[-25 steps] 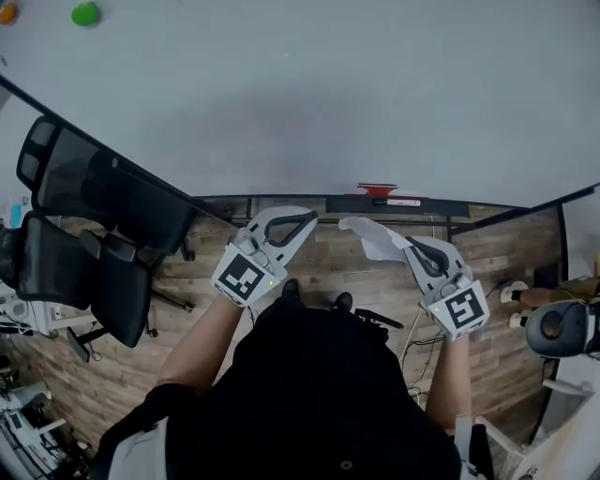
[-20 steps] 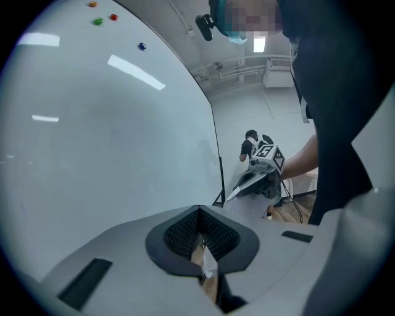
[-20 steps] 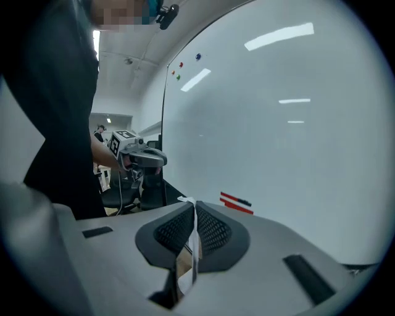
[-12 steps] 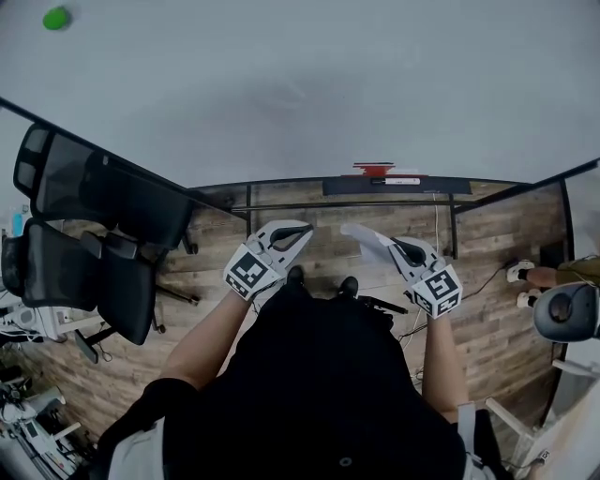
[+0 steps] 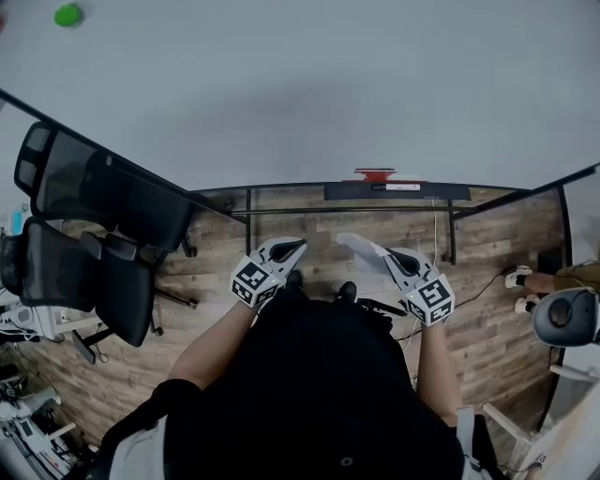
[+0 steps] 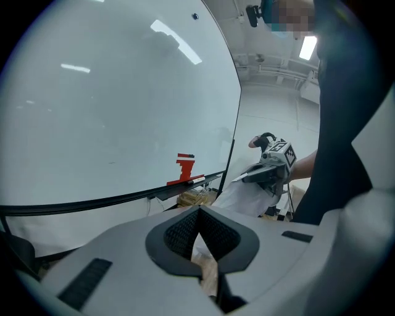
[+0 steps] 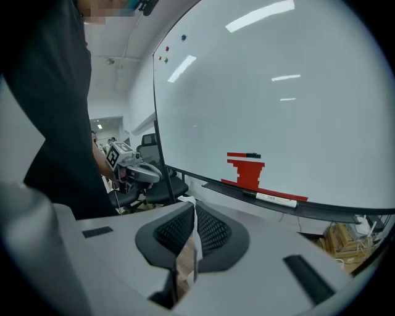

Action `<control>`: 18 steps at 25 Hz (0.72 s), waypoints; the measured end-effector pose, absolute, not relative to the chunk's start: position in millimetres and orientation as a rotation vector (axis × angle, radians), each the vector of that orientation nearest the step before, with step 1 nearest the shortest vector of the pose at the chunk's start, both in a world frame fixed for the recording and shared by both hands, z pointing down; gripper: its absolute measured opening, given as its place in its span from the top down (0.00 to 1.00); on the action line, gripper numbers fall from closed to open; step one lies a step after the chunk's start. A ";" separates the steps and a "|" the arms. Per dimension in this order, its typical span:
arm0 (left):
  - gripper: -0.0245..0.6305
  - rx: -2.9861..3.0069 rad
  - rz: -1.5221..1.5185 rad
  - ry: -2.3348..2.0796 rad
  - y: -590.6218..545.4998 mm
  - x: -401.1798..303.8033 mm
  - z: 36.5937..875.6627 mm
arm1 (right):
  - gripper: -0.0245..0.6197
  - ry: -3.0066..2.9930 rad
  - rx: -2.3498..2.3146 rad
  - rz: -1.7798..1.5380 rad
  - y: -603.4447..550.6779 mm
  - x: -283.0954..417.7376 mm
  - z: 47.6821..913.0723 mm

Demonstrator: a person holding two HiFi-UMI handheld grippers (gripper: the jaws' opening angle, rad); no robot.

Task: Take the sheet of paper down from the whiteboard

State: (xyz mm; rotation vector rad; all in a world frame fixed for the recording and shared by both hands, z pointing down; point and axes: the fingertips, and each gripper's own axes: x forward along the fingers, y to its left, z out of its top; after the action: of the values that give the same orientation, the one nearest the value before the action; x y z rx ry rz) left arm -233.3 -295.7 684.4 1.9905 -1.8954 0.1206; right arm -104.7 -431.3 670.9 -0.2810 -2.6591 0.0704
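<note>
Head view: compared with a second ago, both grippers sit lower and nearer the person's dark torso, and the green magnet is a little further left on the whiteboard. The left gripper is clenched with nothing in it. The right gripper grasps the paper, a white, crumpled sheet that is off the board and juts out to the far left of the jaws, above the wood-plank floor. Black mesh chairs stand at the left. A red eraser rests on the board's dark tray. Left gripper view: the ribbed black pads meet at their tips and hold nothing. To the right, the other gripper carries the limp, creased sheet, which hangs below its jaws. The glossy board curves across the left, reflecting ceiling lights. Right gripper view: the pads are shut on the sheet's thin white edge, which runs down between them. A white marker lies on the tray beside the stepped red eraser.
</note>
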 end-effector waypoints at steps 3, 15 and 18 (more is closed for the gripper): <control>0.94 1.997 0.108 -1.893 -296.9 -232.7 681.6 | 0.93 -2.663 -0.287 0.057 -432.5 -106.6 666.3; 0.95 2.014 0.090 -1.868 -298.3 -218.9 677.6 | 0.93 -2.644 -0.321 0.059 -430.3 -104.5 672.2; 0.94 2.011 0.090 -1.869 -300.4 -215.7 677.4 | 0.93 -2.648 -0.317 0.057 -434.4 -101.6 671.2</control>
State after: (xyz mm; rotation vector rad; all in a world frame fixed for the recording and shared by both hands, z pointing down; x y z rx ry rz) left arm -215.7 -300.4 677.4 2.0113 -1.8687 0.0898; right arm -101.6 -434.4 671.2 -0.3169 -2.6484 0.0569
